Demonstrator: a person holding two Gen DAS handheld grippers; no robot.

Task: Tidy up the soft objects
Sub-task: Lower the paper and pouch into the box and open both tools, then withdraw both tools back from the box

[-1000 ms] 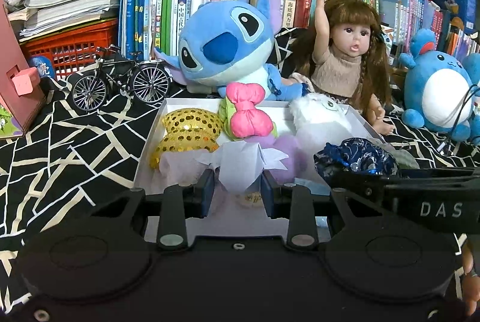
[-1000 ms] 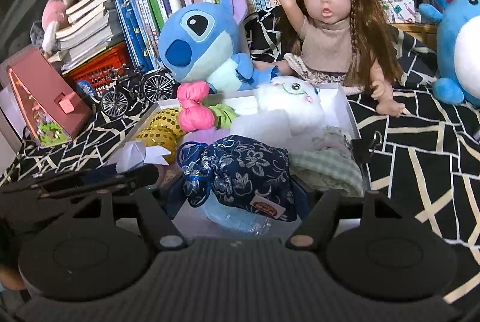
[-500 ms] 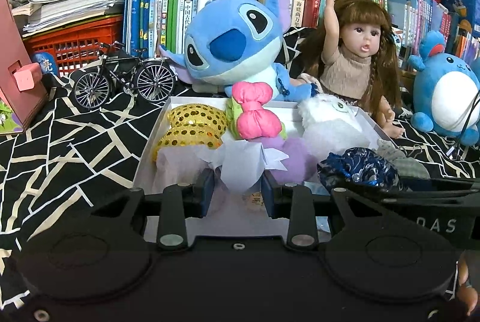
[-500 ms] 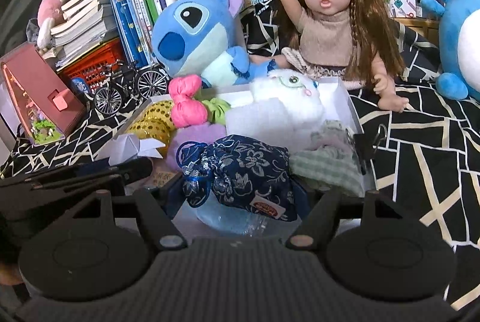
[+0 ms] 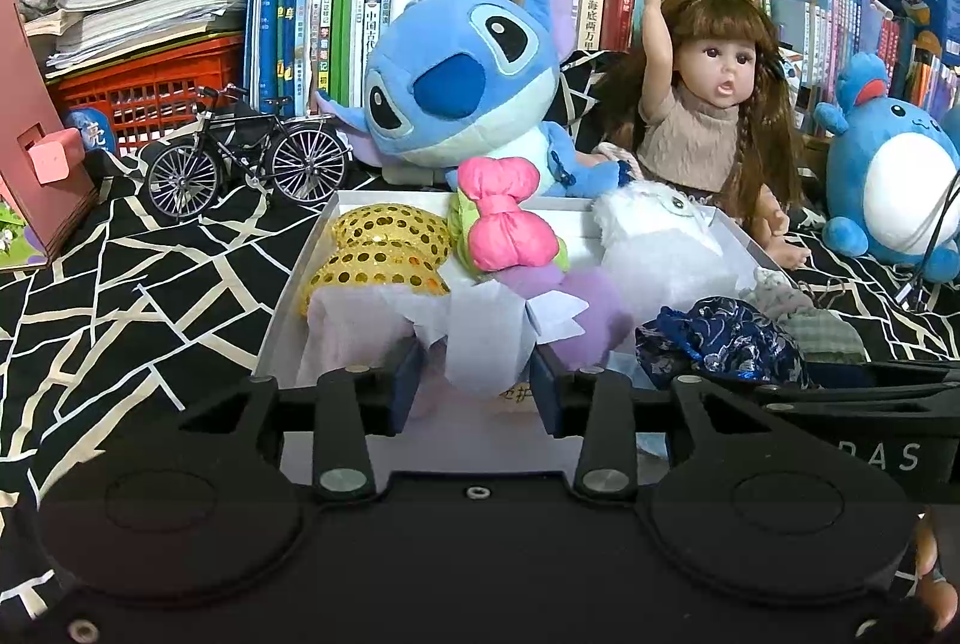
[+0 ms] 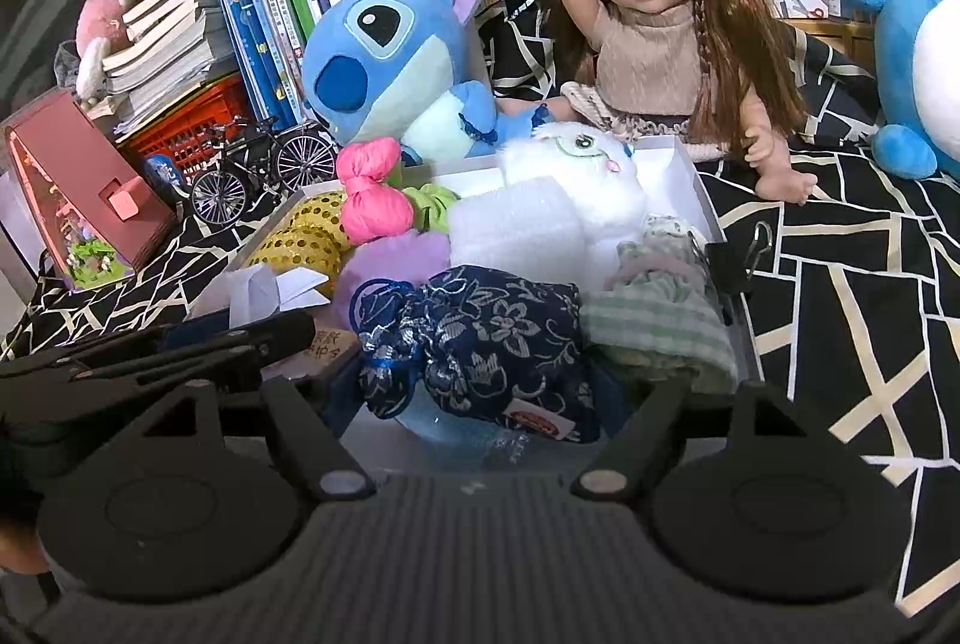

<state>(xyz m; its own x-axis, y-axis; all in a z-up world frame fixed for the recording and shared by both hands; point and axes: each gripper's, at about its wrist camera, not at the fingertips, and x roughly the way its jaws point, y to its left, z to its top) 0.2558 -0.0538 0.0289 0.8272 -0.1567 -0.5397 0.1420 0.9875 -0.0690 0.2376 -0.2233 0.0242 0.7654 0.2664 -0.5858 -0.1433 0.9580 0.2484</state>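
Both items are being let go into the white box (image 5: 312,248). The left gripper (image 5: 477,386) has just been widening around the crisp folded white paper piece (image 5: 486,338) at the box's near edge; the pads seem clear of it. The right gripper (image 6: 486,398), also just opening, flanks the silky navy brocade pouch (image 6: 480,338). Next comes withdrawing without dragging either. Deeper in the box lie sequinned gold, a pink bow, white fluff.
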